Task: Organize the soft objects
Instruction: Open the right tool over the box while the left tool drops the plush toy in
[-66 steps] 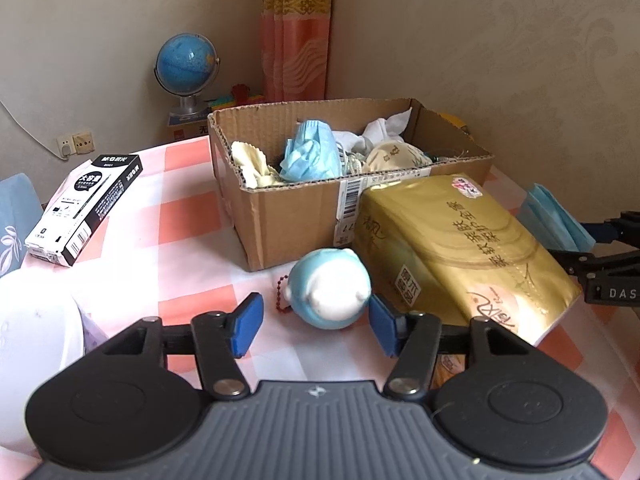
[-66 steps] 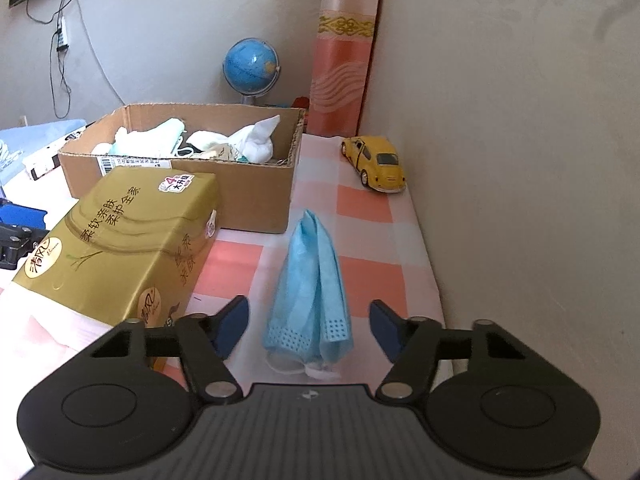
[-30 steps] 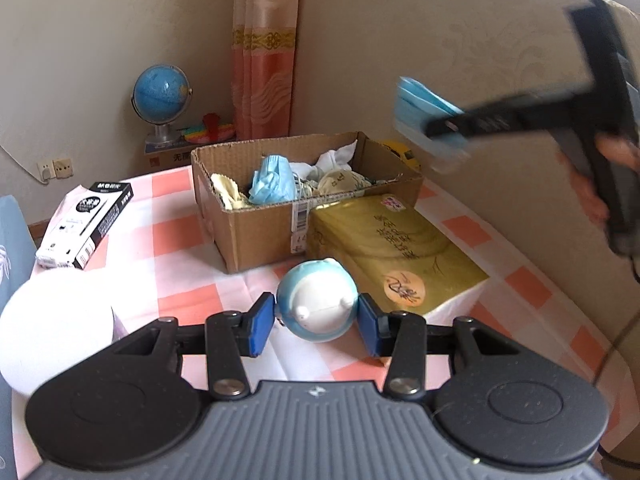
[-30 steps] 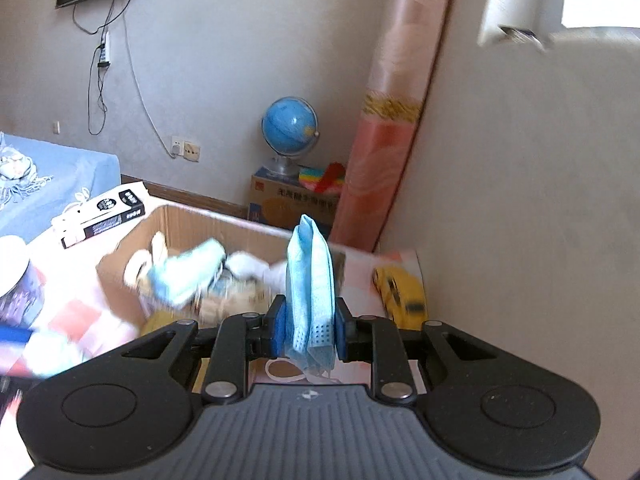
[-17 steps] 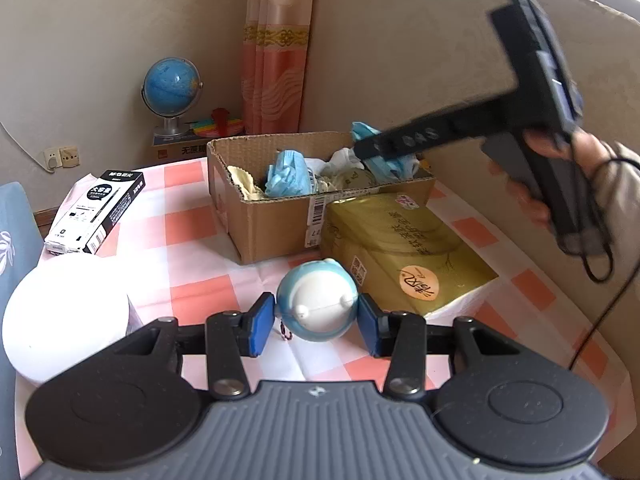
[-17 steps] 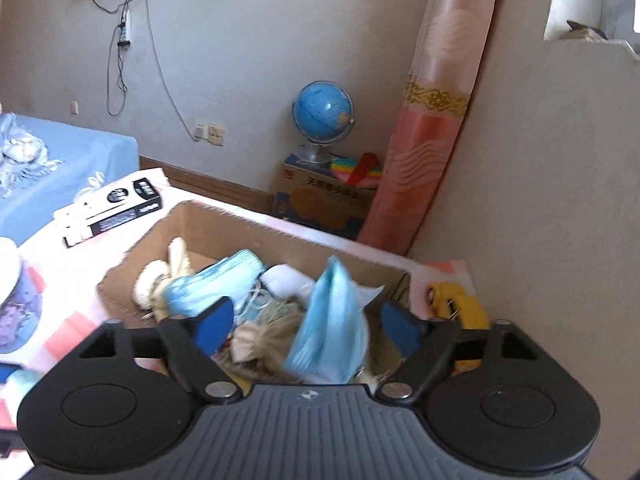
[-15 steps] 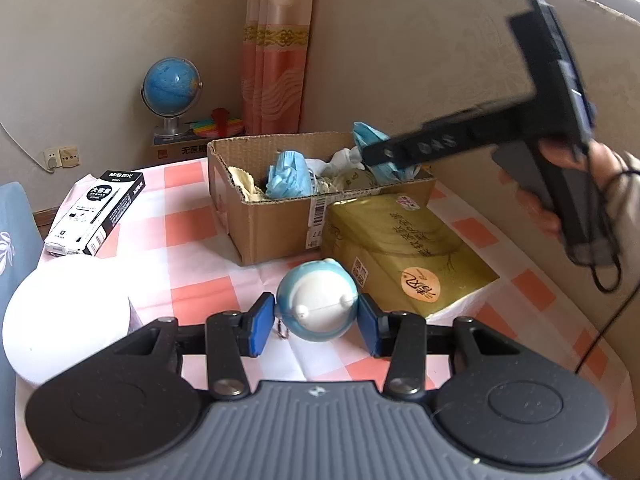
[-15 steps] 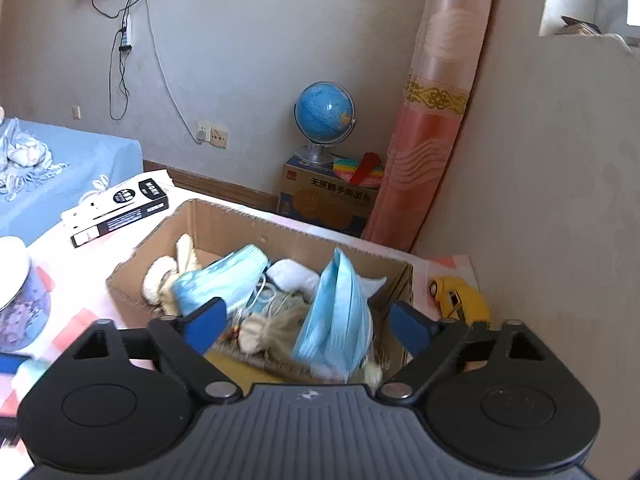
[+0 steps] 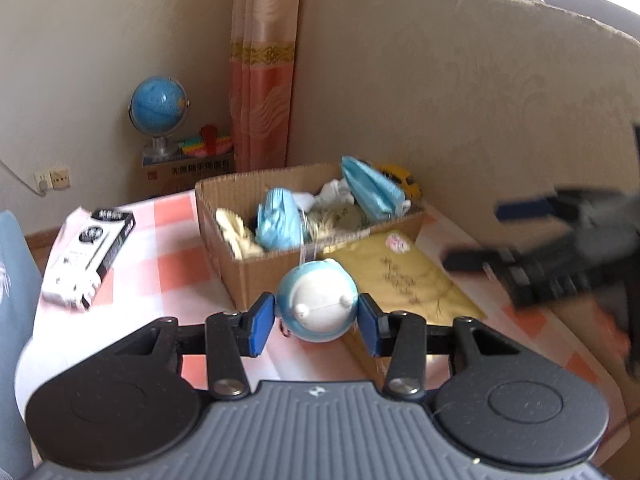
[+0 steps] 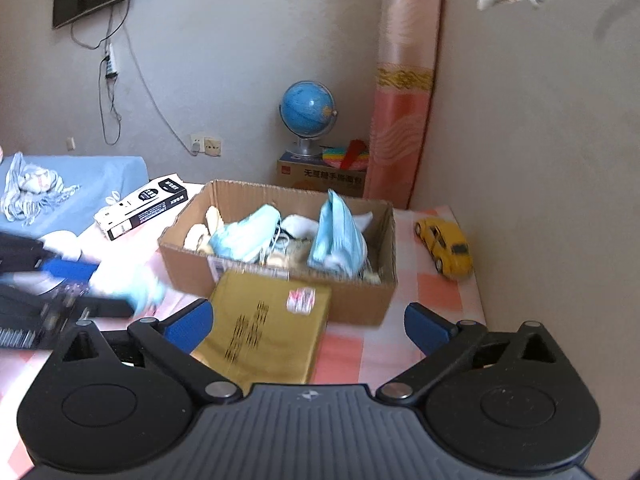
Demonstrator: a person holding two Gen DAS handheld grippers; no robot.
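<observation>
On a table covered with a pink-and-white checked cloth [image 10: 440, 292] sits an open brown cardboard box [image 10: 360, 304], partly filled with soft items: crumpled light-blue face masks, white cloth and cream-coloured pieces. One folded light-blue face mask [image 10: 338, 236] stands upright at the box's right end, leaning among the white cloth.

Nearest the left wrist camera, the left gripper [image 9: 316, 322] is clamped on a round blue-and-white plush toy [image 9: 316, 306], its blue pads pressing both sides of the toy, which is lifted above the cloth in front of the box.

Seen from the right wrist camera, the right gripper [image 10: 308, 326] has nothing between its blue pads; its jaws are opening and stand spread wide, above a gold plastic-wrapped pack of tissues [image 10: 268, 332] lying against the box's near wall.

Right of the box, near the beige wall, a small yellow toy car [image 10: 446, 248] rests on the cloth. Left of the box lies a black-and-white rectangular carton [image 10: 142, 206]. Beyond the table, a blue globe on a silver stand [image 10: 308, 114] sits on another cardboard box beside a pink curtain [image 10: 404, 92].
</observation>
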